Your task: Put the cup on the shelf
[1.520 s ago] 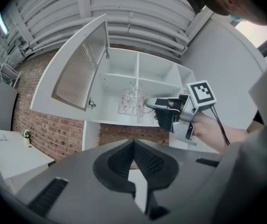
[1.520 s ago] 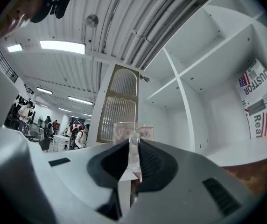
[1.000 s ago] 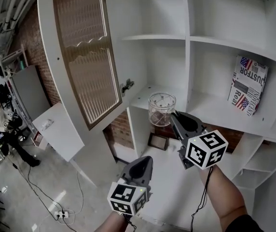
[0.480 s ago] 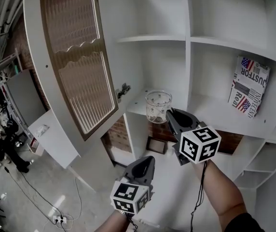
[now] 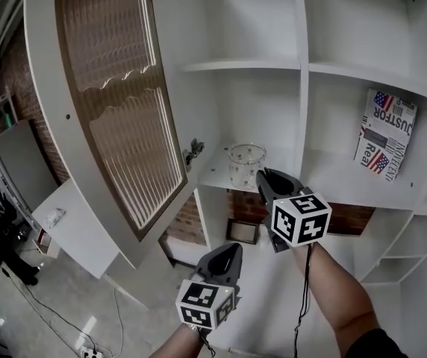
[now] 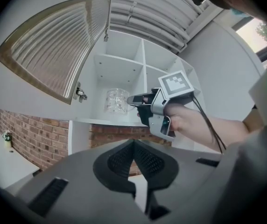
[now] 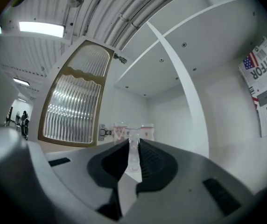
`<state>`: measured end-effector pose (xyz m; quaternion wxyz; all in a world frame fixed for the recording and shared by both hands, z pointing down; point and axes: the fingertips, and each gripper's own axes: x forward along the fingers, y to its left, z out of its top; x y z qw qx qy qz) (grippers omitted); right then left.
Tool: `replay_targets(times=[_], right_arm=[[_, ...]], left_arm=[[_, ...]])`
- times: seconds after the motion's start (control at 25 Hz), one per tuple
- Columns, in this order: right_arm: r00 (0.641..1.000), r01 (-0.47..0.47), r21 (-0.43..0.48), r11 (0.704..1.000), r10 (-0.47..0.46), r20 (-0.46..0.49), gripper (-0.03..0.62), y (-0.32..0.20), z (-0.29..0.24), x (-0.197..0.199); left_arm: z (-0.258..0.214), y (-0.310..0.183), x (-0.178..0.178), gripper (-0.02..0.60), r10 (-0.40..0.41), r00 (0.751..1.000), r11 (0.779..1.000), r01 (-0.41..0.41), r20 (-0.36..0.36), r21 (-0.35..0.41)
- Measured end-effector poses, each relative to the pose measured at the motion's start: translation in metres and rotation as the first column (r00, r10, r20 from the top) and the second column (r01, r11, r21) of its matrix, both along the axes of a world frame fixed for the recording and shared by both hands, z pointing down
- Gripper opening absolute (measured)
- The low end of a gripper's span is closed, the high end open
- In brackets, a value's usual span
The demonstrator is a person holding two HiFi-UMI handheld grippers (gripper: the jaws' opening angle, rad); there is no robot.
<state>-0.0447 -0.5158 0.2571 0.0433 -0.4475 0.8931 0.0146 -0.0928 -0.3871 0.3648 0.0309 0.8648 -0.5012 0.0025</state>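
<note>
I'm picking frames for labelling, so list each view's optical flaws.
Head view: the wide lens bows the shelf edges, and bright streaks glare on the ribbed glass of the cabinet door. Left gripper view: black round vignette, strong fisheye, the cup small and washed out. Right gripper view: same vignette, the ceiling light blown out, the clear cup faint against white walls.

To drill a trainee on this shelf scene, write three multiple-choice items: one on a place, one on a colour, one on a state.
1. The flag-printed box is in: A the left compartment; B the right compartment; C the floor.
2. The cup is: A clear; B solid red; C solid black.
3. The right gripper's jaws are: A wide apart; B closed on nothing; C closed on the cup's wall.
Key: B, it shows right of the divider; A, the shelf shows through it; C, the glass wall sits between the jaws.
</note>
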Motion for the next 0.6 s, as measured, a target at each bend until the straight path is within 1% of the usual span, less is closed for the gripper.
replay_targets(times=[0.32,0.6], right_arm=[[0.993,-0.113,-0.023,0.993,0.112,-0.018,0.035,-0.024,0.008,-0.013],[0.975,-0.220,-0.023,0.975,0.219,-0.047,0.035,-0.041,0.008,-0.016]], left_arm=[[0.004,-0.016,-0.023,0.003,0.061,0.998,0.998,-0.061,-0.004,-0.008],[0.010,-0.025,-0.032,0.003,0.113,0.993,0.993,-0.114,-0.012,-0.018]])
